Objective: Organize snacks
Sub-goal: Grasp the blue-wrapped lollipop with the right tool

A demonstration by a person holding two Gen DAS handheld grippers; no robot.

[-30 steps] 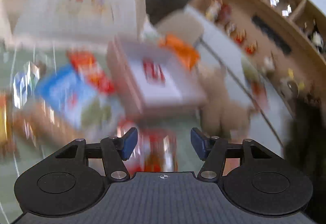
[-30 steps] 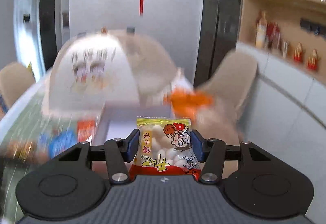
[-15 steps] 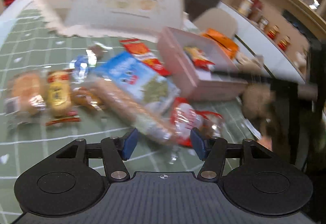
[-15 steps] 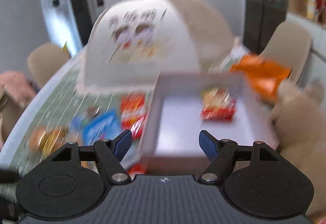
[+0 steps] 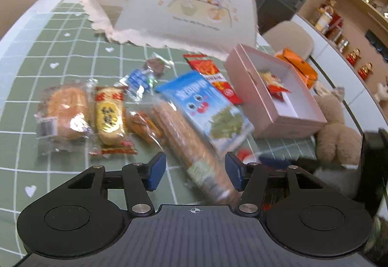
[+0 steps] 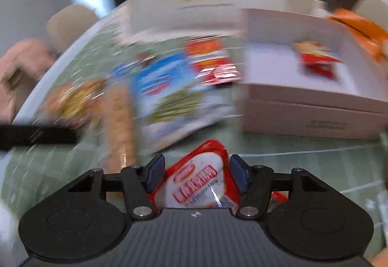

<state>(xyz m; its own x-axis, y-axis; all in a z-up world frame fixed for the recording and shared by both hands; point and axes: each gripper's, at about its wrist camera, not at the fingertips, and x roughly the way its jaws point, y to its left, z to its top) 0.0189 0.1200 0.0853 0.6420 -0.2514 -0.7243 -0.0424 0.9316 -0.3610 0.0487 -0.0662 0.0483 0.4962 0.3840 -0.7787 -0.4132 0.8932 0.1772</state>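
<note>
Two wrist fisheyes, angled down over the snack table

Both look close along their fingers; each shows the pink box (image 5: pixel 274 106) (image 6: pixel 312 109) and blue packet (image 5: pixel 206 106) (image 6: pixel 167 87).

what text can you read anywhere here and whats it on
"开饭啦!" on the white food cover.
Small line under its cartoon: too small to read.
Yellow cracker pack: dark characters, blurred.
Blue snack bag, red packet, red and white packet, pink box side print: all blurred, unreadable.

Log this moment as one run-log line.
right gripper: closing around red-white packet | left gripper: closing over biscuit sleeve | pink box: one snack
</note>
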